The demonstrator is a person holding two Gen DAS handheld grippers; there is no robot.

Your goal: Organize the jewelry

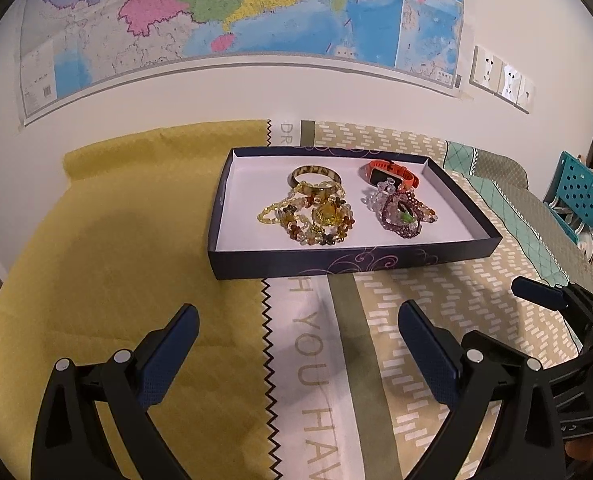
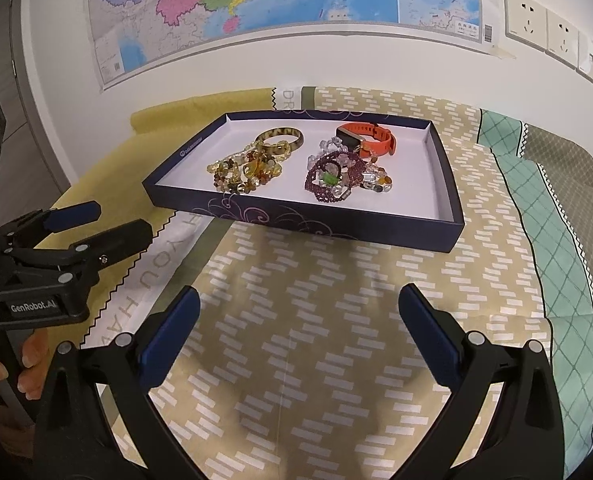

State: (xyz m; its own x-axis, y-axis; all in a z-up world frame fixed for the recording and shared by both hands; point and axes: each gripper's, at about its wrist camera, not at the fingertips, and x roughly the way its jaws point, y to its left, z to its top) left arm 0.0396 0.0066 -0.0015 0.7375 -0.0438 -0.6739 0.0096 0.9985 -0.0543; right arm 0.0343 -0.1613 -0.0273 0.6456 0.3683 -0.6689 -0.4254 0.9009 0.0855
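Observation:
A dark blue box lid [image 1: 336, 265] [image 2: 296, 216] with a white inside lies on the bed. In it lie an amber bangle [image 1: 315, 178] [image 2: 280, 138], a pile of yellow and brown bead strings [image 1: 312, 218] [image 2: 244, 170], an orange watch [image 1: 392, 174] [image 2: 370, 142] and a purple bead bracelet with clear beads [image 1: 402, 214] [image 2: 334, 178]. My left gripper [image 1: 298, 322] is open and empty, short of the box. My right gripper [image 2: 298, 306] is open and empty, also short of the box.
The bed carries a yellow cloth [image 1: 116, 264] on the left and a beige patterned sheet [image 2: 316, 320]. A map [image 1: 236, 12] and wall sockets [image 2: 544, 28] are on the wall behind. A blue plastic chair [image 1: 580, 196] stands at the right.

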